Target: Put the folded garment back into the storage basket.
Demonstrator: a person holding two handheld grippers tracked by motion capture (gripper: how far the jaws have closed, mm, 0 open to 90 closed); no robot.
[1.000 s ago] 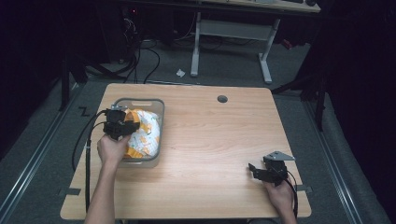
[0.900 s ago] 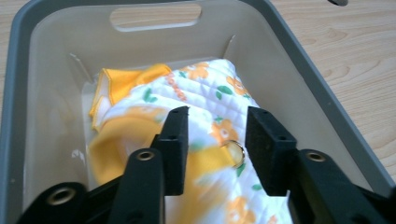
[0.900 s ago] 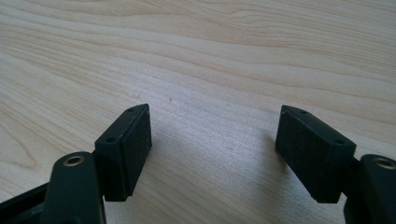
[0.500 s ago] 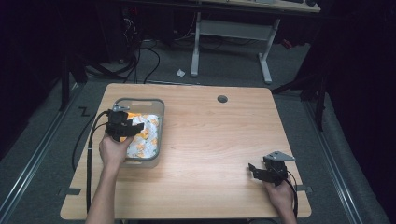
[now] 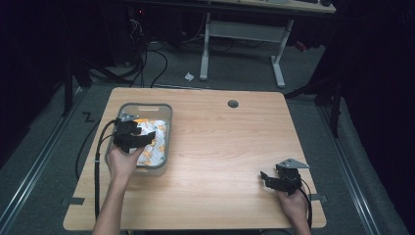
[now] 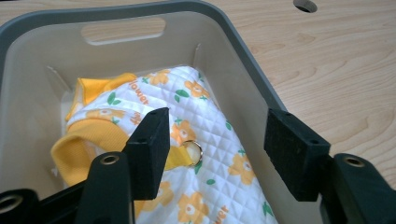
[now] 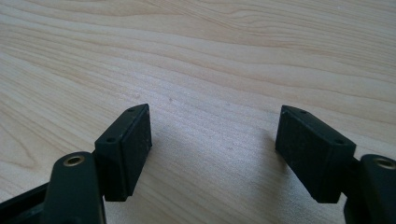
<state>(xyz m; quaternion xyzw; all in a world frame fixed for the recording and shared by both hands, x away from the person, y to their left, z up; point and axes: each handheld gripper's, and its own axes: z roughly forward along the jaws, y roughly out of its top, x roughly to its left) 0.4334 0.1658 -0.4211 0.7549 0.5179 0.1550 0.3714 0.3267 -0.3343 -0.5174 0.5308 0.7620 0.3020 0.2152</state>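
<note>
Where it fills the bin (image 6: 243, 74), flower-printed quilted garment (image 6: 210, 140).

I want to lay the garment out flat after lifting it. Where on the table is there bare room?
The widest bare wood lies between the grey bin and the right gripper, reaching back to the cable hole. The near edge between the forearms is bare too. The crowded spot is the bin, with the floral garment and the left gripper over it.

Table (image 5: 220, 147) lit bright from overhead, surroundings v. dark (close-ups slightly soft).
</note>
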